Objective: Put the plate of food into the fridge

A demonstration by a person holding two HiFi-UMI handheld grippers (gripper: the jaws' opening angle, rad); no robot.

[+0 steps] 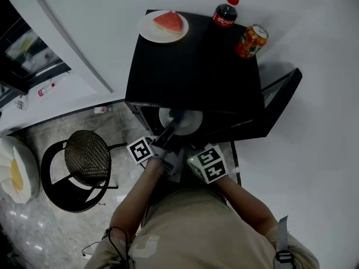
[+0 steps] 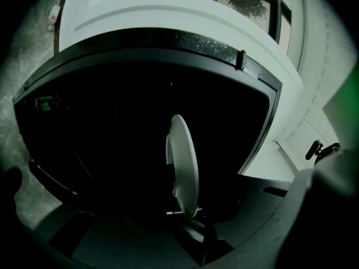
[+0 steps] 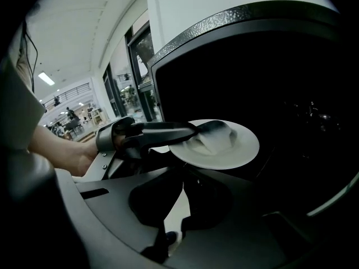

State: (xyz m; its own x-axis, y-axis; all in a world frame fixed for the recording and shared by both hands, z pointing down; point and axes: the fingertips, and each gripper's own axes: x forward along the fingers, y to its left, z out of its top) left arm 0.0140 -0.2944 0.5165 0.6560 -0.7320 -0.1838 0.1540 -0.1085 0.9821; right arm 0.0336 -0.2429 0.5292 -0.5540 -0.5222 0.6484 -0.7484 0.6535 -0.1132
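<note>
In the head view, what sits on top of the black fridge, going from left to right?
Plate with a watermelon slice → cola bottle → orange can.

Atop the fridge (image 1: 190, 66): melon plate (image 1: 163, 26) far left, bottle (image 1: 225, 13) and can (image 1: 252, 41) far right. My plate (image 1: 193, 120) sits at its opening; stool (image 1: 87, 156) left.
</note>
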